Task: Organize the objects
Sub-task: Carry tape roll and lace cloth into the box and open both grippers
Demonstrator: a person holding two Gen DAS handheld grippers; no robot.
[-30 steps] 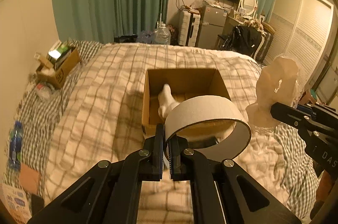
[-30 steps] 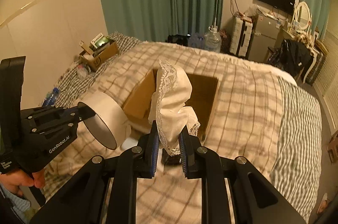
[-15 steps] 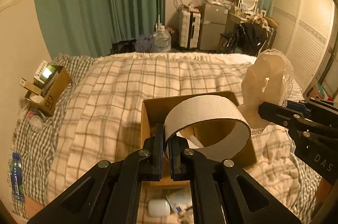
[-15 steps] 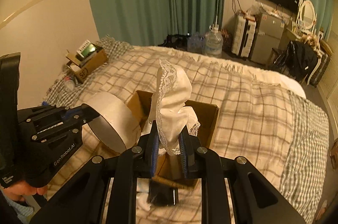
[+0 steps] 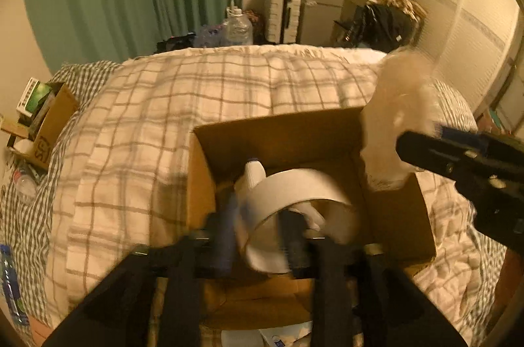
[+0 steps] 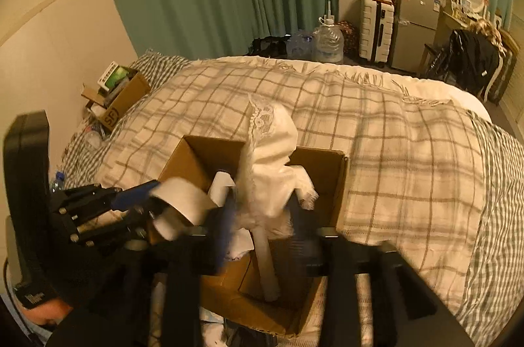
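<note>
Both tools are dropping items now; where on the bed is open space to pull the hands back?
Bare plaid blanket lies right of and beyond the cardboard box. Crowded: inside the box, and the clutter by the small carton at the wall.

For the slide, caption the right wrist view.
Right claw opens over the cardboard box, lace-trimmed white cloth between its fingers.

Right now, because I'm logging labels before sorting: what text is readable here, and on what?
"SF": on the side of the small cardboard box beside the bed.
Green carton in that box: print too small to read.
Water jug label: too blurred to read.
</note>
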